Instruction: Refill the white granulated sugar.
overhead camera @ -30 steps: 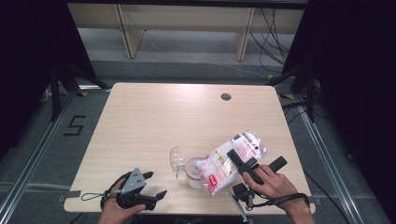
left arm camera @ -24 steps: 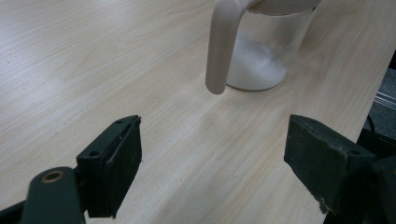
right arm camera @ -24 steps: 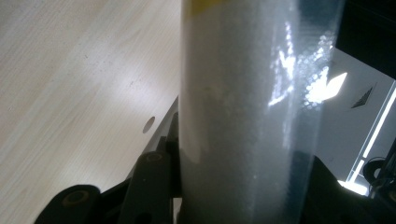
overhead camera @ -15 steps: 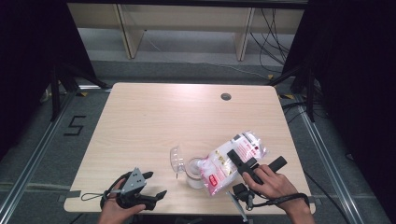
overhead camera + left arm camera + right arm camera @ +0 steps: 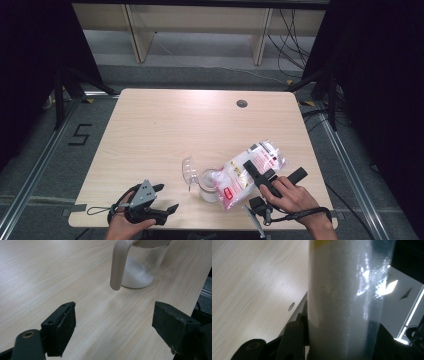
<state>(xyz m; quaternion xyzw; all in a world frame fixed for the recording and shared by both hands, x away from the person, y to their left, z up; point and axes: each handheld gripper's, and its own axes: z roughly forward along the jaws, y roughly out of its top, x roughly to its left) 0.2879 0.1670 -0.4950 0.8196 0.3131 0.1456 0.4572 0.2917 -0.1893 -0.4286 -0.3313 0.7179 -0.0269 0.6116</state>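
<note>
A clear plastic bag of white grains with a red-and-white label is tilted, its lower end over a clear jug near the table's front edge. My right gripper is shut on the bag's upper half, and in the right gripper view the bag fills the space between the jaws. In the left gripper view the jug has a pale handle and white grains on its bottom. A clear hinged lid stands open at the jug's left. My left gripper rests at the front left, open, with bare table between its jaws.
The wooden table has a round cable hole at its back right. Wooden shelving stands beyond the far edge. A floor mark "5" lies to the left. Dark curtains flank both sides.
</note>
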